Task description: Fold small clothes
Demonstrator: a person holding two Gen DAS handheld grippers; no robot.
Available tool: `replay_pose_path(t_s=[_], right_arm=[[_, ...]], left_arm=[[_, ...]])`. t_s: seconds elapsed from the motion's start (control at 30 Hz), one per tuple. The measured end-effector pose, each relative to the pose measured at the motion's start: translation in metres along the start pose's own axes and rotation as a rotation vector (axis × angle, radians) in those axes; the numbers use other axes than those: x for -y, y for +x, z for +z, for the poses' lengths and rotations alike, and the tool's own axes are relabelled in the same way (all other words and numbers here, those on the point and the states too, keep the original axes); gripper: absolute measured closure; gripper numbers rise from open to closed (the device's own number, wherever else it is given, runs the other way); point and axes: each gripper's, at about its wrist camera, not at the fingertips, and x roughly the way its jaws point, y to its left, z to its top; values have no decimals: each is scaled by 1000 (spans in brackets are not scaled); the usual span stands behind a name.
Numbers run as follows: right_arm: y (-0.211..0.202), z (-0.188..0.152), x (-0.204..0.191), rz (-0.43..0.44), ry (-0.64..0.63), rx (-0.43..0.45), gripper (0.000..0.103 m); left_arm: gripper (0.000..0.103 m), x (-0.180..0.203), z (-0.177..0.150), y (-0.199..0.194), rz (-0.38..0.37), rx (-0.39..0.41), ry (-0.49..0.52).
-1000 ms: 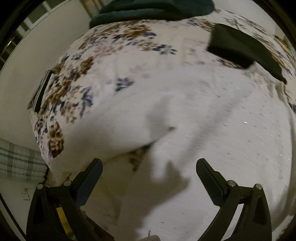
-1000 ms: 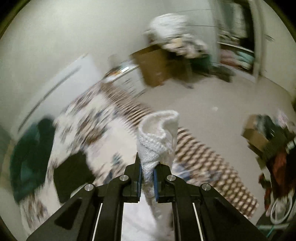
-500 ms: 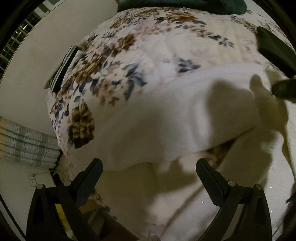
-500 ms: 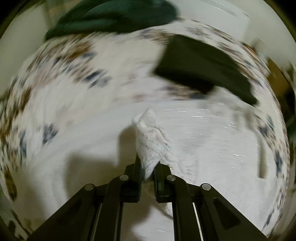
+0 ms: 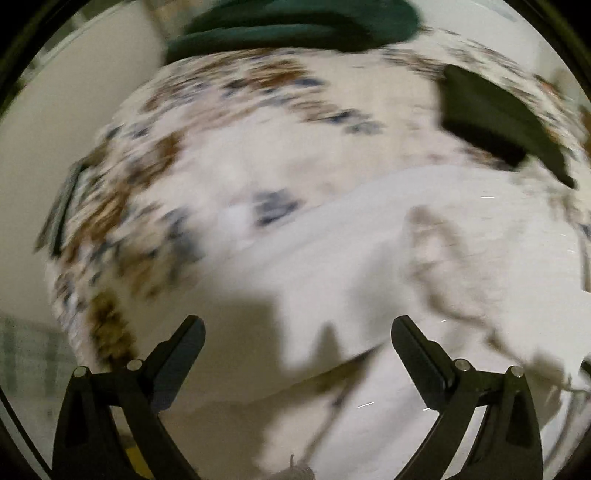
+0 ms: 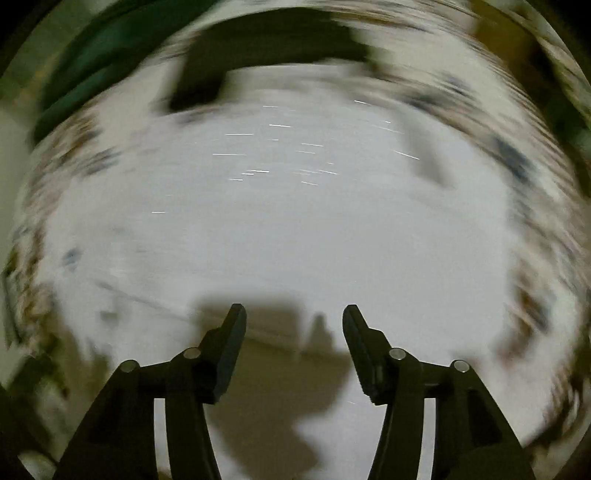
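A white knit garment (image 5: 424, 236) lies spread on the floral bedspread (image 5: 155, 173); it fills the right wrist view (image 6: 295, 221) too. Both views are motion-blurred. My left gripper (image 5: 297, 332) is open and empty just above the garment's near edge. My right gripper (image 6: 294, 321) is open and empty above the garment's middle, its shadow falling on the cloth.
A folded black garment (image 5: 495, 122) lies on the bed at the far right, also in the right wrist view (image 6: 258, 59). A dark green pile (image 5: 291, 26) sits at the head of the bed. The bed's left edge drops to a wall (image 5: 55, 122).
My right gripper has opened and let go of the white garment it was holding. The garment now lies flat. Both cameras have swung across the bed.
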Motion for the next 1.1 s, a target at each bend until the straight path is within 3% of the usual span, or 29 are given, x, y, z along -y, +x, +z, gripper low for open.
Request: replay_pose_path(t_s=[0.1,0.17,0.3,0.37,0.4,0.43,0.47,0.5,0.53,0.6,0.7,0.87,1.0,1.1], right_arm=[[5,-25,63,-91,70,-33,45],[10,-34,85,-107,101,-25,45],[21,-32,109,-105,145,-13,45],[30,-29,112,-88,149,-10,45],[34,-28,112,-90,148,-9,45],[39,-27,112,-86,151,-5,45],[43,-25,114,-80,163,-3,45],[46,-23,116,-75,178,1,45],[47,-22,120,-63,200,11,49],[45,-21,127,-43,248,29,71],[37,-20,146,-30,340,58,87],[26,-19,186,-72,499,97,95],[34,-11,215,-86,565,79,95],[43,-3,215,-89,545,52,93]], left_arm=[[0,50,23,9,-101,-8,111],[0,86,37,21,-155,-26,194],[1,128,54,51,-131,-56,324],[9,135,60,73,-124,-110,333],[26,135,59,78,-126,-128,332],[53,138,59,86,-131,-150,333],[65,140,59,91,-142,-163,330],[87,141,60,90,-142,-151,324],[93,140,61,85,-154,-133,309],[94,138,66,69,-168,-70,273],[95,129,77,39,-202,7,215],[95,105,102,-5,-243,109,103],[95,94,111,6,-240,96,70],[95,91,104,27,-219,54,76]])
